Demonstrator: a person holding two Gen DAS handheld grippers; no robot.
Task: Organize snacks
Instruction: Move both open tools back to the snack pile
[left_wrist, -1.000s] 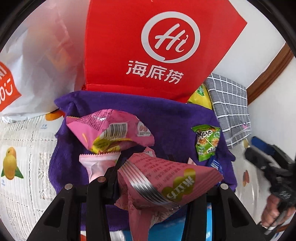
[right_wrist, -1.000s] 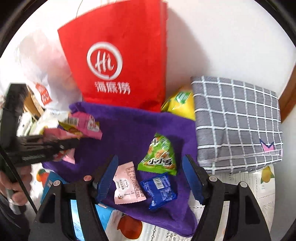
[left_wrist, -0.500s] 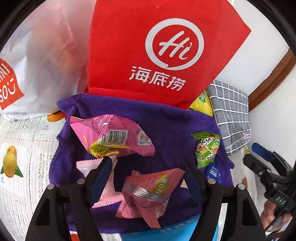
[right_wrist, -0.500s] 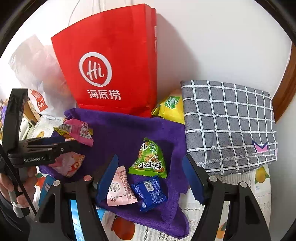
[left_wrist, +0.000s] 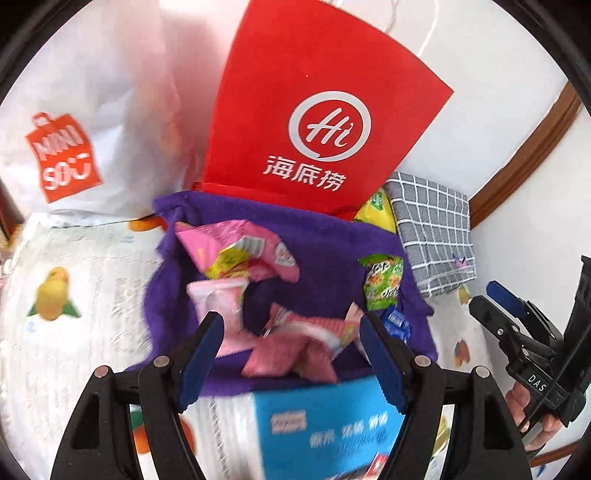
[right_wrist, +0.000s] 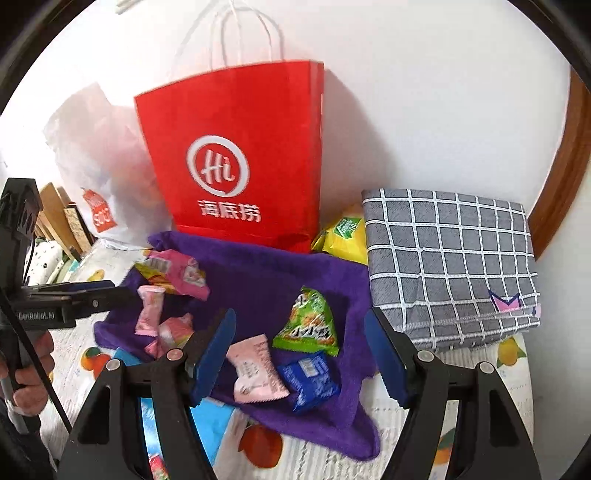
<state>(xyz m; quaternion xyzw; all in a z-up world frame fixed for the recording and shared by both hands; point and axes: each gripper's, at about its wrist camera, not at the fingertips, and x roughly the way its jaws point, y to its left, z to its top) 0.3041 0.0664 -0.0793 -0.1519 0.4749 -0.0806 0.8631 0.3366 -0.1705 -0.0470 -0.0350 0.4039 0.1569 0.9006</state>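
Fruit-print tablecloth (right_wrist: 476, 365) against a white wall | purple fleece cloth (right_wrist: 258, 273) spread as the sorting patch | pink crinkled snack packets (left_wrist: 295, 343) grouped at its left end, likely by colour | left gripper (left_wrist: 291, 354) jaws apart, empty above them | right gripper (right_wrist: 299, 350) jaws apart over pale pink sachet (right_wrist: 255, 369) and blue foil packet (right_wrist: 310, 376)

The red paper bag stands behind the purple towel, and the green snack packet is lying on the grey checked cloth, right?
Not quite. The green snack packet lies on the purple towel, not on the grey checked cloth, which sits beside the towel with no snack on it. The right wrist view shows this clearly. The red paper bag does stand behind the towel.
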